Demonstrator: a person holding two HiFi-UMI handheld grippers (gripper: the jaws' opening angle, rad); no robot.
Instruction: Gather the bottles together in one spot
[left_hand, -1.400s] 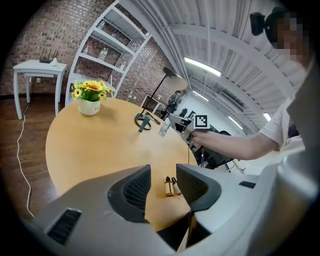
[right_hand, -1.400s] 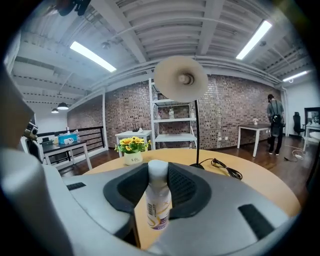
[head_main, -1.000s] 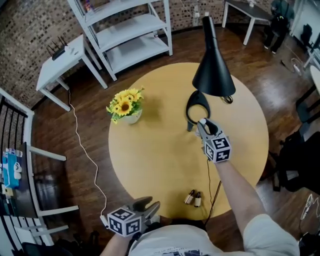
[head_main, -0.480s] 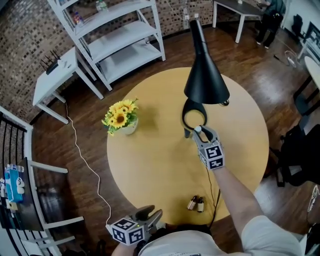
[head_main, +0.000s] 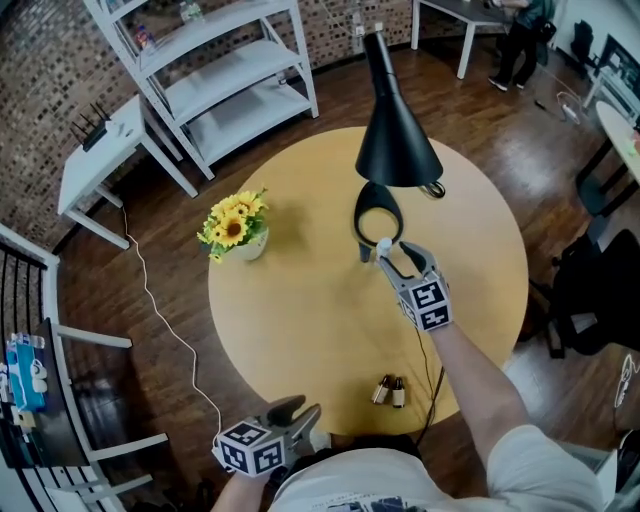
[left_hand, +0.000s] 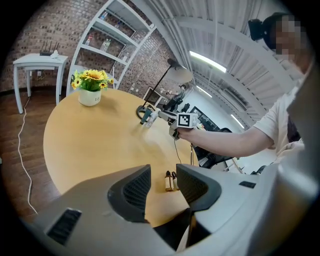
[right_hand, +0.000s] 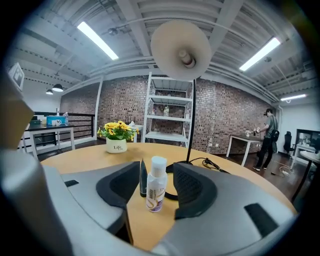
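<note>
A white-capped bottle (right_hand: 156, 184) stands upright on the round table (head_main: 300, 320) beside the lamp base. It sits between the jaws of my right gripper (head_main: 393, 255), which have just been opening; there is a gap on each side of it. A slim dark bottle (right_hand: 143, 177) stands just behind it, and the white bottle (head_main: 383, 246) shows at the fingertips in the head view. Two small brown bottles (head_main: 389, 391) lie side by side near the table's front edge, the same brown bottles (left_hand: 171, 181) lying ahead of my left gripper (left_hand: 163, 170). That left gripper (head_main: 292, 411) is open and holds nothing.
A black lamp (head_main: 397, 140) rises over its ring base (head_main: 377, 215), and its cable (head_main: 430, 370) runs off the front edge. A pot of sunflowers (head_main: 235, 225) stands at the table's left. White shelving (head_main: 230, 80) and a small white table (head_main: 105, 140) stand beyond.
My right gripper's jaws have spread apart around the white bottle, and the hand has shifted slightly by the lamp base. The left gripper has stayed put.
</note>
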